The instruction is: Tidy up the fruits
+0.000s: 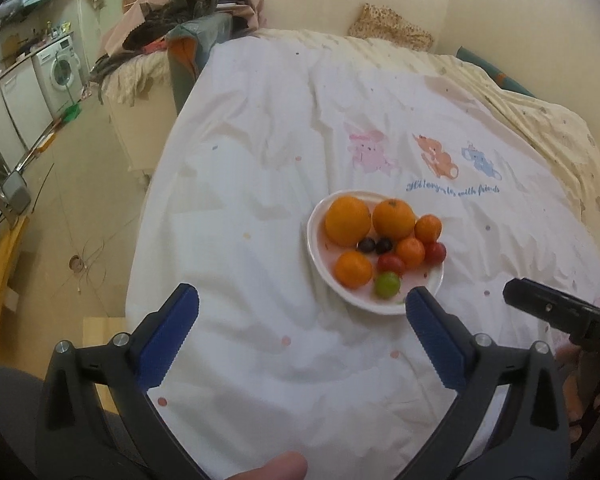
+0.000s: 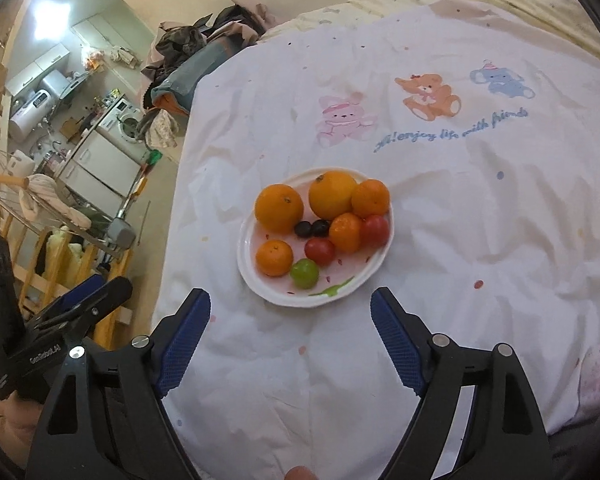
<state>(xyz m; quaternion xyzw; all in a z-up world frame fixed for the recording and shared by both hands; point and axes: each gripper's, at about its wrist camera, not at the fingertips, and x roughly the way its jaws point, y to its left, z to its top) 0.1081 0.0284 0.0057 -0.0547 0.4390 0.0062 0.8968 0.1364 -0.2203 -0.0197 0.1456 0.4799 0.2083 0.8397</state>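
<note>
both my claws hang above the bed, near side of the plate (image 2: 374,270). left gripper (image 1: 302,306) spread wide, nothing in it; right gripper (image 2: 290,308) apart and empty too. all the fruit sits on the plate: oranges (image 2: 279,208) far, green one (image 2: 305,274) nearest. looks like the sorting's finished; next i'd say back away cleanly.

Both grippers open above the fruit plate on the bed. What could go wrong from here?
1. The plate sits on a soft, wrinkled duvet; pressing on one side could tip it.
2. The fruit is packed tight: reaching for the dark grapes may knock a red tomato or the green fruit off the low rim.
3. The left gripper and right gripper hang close together and could collide.
</note>
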